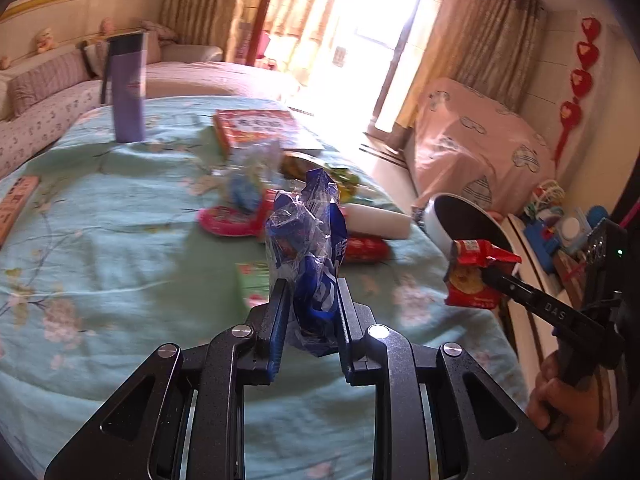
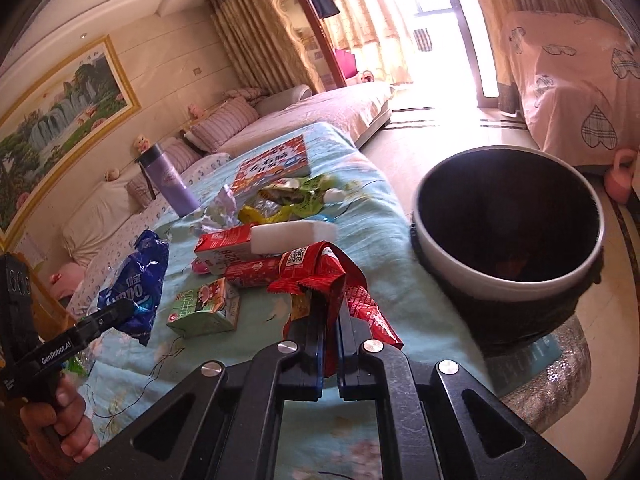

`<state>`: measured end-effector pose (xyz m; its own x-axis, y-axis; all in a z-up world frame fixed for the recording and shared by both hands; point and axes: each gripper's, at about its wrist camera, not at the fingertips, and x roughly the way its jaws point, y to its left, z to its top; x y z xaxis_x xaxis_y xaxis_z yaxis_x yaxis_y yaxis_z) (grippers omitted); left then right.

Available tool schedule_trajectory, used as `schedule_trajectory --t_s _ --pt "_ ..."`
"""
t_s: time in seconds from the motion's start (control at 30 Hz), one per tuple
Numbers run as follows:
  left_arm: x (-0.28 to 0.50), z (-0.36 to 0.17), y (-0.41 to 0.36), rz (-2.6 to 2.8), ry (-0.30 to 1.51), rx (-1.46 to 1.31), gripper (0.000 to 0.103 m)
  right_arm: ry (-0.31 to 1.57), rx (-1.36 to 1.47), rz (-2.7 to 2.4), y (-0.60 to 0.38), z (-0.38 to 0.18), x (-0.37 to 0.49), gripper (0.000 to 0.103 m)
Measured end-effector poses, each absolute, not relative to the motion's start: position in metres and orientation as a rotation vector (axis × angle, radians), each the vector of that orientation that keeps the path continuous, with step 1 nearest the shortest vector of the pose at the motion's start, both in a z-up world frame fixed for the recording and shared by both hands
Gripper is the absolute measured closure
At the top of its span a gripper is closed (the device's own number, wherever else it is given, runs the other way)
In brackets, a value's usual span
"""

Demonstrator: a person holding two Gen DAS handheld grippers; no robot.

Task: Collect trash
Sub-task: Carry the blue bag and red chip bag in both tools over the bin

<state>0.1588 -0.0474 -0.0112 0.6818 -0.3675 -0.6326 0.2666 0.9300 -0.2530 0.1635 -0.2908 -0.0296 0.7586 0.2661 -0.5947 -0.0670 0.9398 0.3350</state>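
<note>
Left of the bin [image 2: 508, 276], whose contents are too dark to tell, the left gripper [image 1: 310, 292] pinches an upright blue wrapper [image 1: 308, 256]; the right gripper [image 2: 330, 312] clamps a crumpled red wrapper [image 2: 320, 276].

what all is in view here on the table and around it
blue wrapper: 1, blue and clear, in left tool
red wrapper: 1, red, in right tool
bin: 1, dark with white rim, beside table edge
green carton: 1, green, on cloth
red carton: 1, red, mid table
white block: 1, white, on red carton
flask: 1, purple, far side
book: 1, red, far end
left tool: 1, black, shut
right tool: 1, black, shut
</note>
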Motion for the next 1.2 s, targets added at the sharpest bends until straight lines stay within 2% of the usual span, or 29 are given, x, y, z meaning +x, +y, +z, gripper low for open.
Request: schedule_trajectory --t_s 0.5,1.2 --pt "0.161 -0.002 -0.164 -0.572 0.758 -0.029 0.083 0.629 0.362 0.053 -0.364 -0.018 0.147 0.099" --pt "0.214 -0.003 -0.262 -0.676 0.805 0.061 0.083 0.608 0.379 -0.021 -0.429 -0.014 0.176 0.099"
